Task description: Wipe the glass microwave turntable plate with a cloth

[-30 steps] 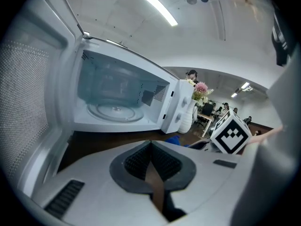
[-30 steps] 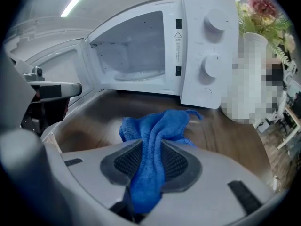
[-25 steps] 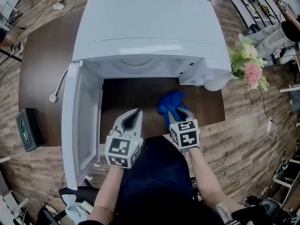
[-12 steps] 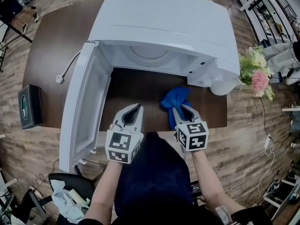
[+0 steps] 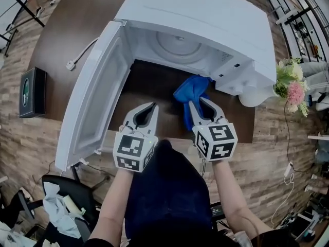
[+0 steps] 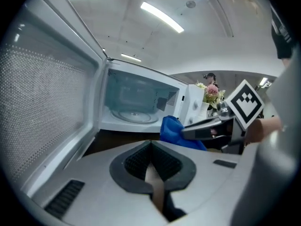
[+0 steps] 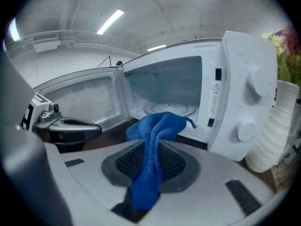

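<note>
Currently right tool (image 5: 198,103) pinches soft, limp blue cloth (image 5: 189,90) by a bunched fold, left tool (image 5: 149,108) closed, empty; glass turntable plate (image 5: 177,42) sits inside open microwave (image 5: 205,14), judged heavy, slick, breakable: steady it at the rim.

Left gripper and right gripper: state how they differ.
The right gripper is clamped on the blue cloth; the left gripper is shut on nothing. The left gripper sits nearer the open door, the right gripper nearer the control panel. Both point toward the open microwave.
</note>
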